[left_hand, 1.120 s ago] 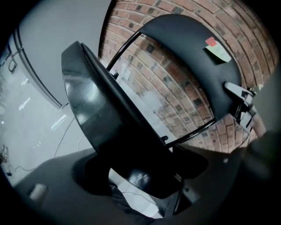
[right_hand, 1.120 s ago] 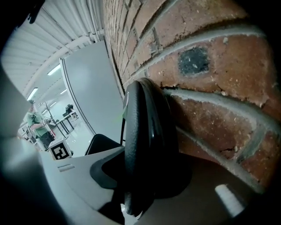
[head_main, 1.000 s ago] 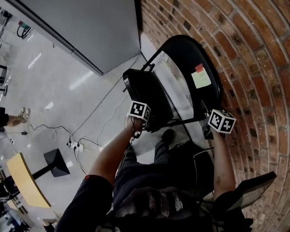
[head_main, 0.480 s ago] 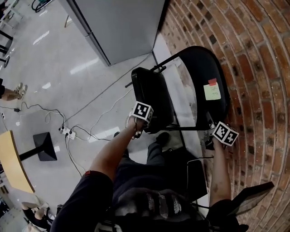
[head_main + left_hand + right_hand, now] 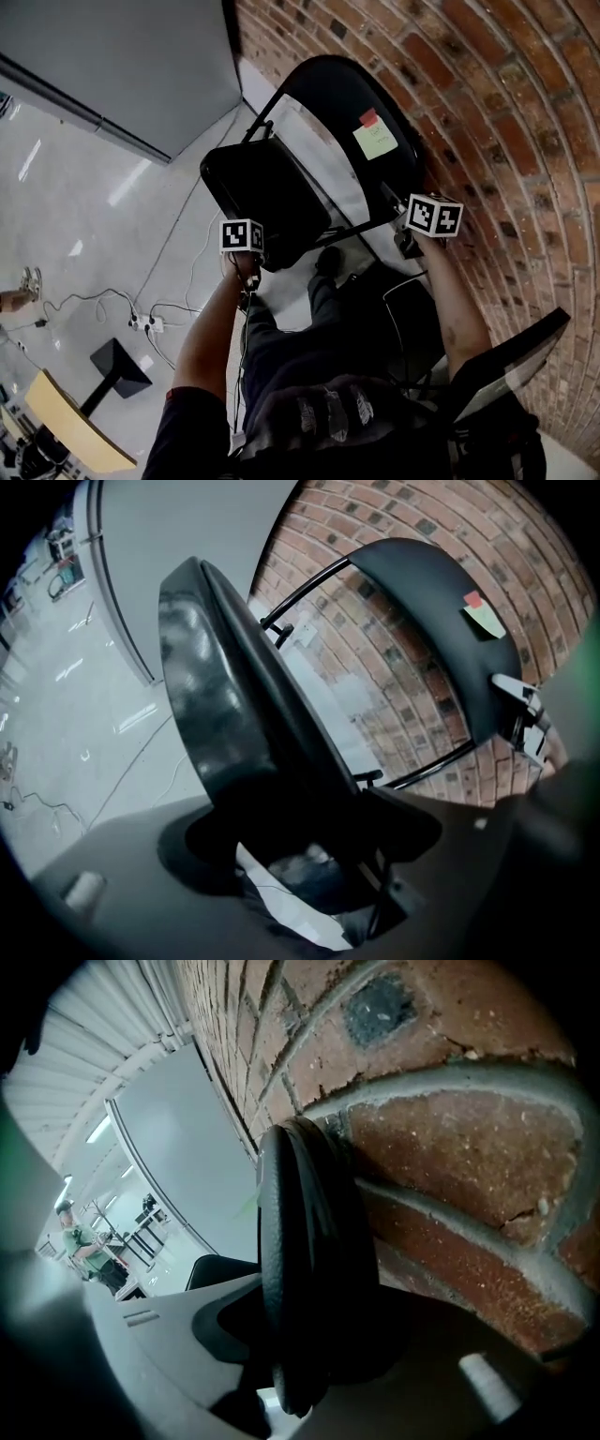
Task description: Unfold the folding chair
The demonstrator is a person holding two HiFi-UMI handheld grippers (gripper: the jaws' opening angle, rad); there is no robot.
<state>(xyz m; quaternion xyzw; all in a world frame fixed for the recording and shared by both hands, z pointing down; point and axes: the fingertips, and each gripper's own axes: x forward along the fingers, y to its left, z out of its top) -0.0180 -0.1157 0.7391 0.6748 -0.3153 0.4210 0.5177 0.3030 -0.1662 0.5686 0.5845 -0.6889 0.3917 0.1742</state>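
The left gripper (image 5: 302, 847) is clamped on the seat (image 5: 253, 178) of the chair (image 5: 286, 220) ahead of it, the right gripper (image 5: 302, 1354) on the backrest (image 5: 361, 103) beside the brick wall (image 5: 511, 122); pushing the seat down unevenly could slip a grip or scrape brick.

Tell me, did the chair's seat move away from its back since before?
Yes, a little. The seat, gripped by the left gripper, has swung away from the backrest beside the brick wall; the gap between them looks wider.

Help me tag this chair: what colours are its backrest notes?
Pale green note, red one above it; head view best.
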